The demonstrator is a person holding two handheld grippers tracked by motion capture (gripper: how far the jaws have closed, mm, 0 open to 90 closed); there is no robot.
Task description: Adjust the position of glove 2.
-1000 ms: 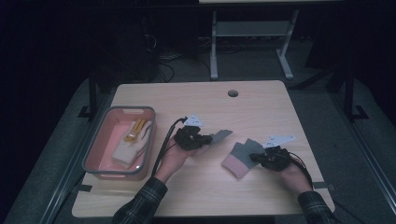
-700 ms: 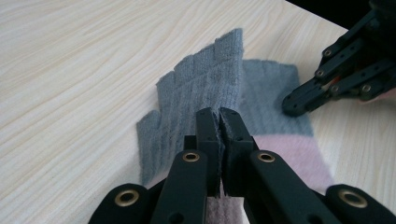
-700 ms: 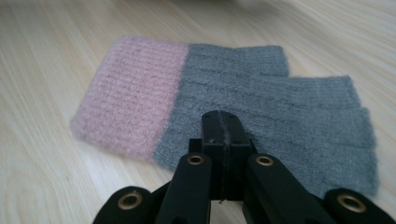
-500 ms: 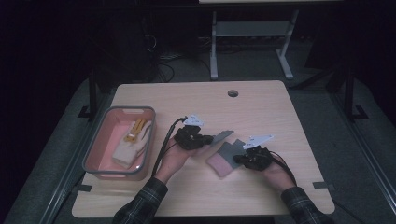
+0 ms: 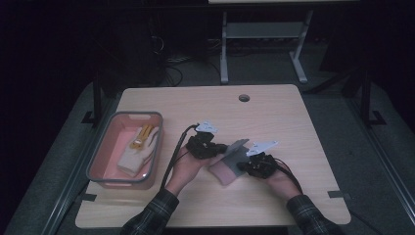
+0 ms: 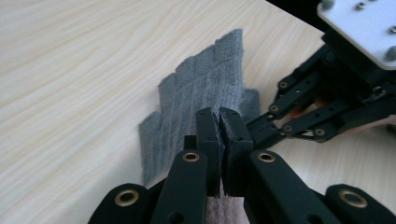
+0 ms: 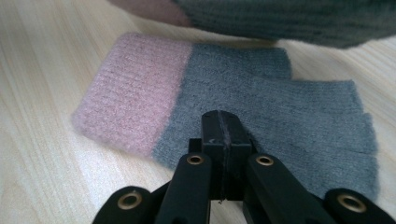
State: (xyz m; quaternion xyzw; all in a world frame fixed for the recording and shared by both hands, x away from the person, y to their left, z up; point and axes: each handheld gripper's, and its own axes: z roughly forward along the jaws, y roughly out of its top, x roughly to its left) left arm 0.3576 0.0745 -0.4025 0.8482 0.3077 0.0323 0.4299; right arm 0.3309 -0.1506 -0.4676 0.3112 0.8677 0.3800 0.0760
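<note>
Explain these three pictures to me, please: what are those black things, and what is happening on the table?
A person sits at a wooden table, holding a hand-worked pincer tool in each hand. One picture looks down from above; the other two come from cameras riding on each tool. The left gripper is shut on a grey glove, lifting it off the wood. The right gripper is shut too, over a second grey glove with a pink cuff lying flat; whether it pinches the fabric is unclear. At the left stands a pink tray holding a pale glove.

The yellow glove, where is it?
In the high view, the yellow glove lies inside the pink tray at the table's left, beside a cream glove.
</note>
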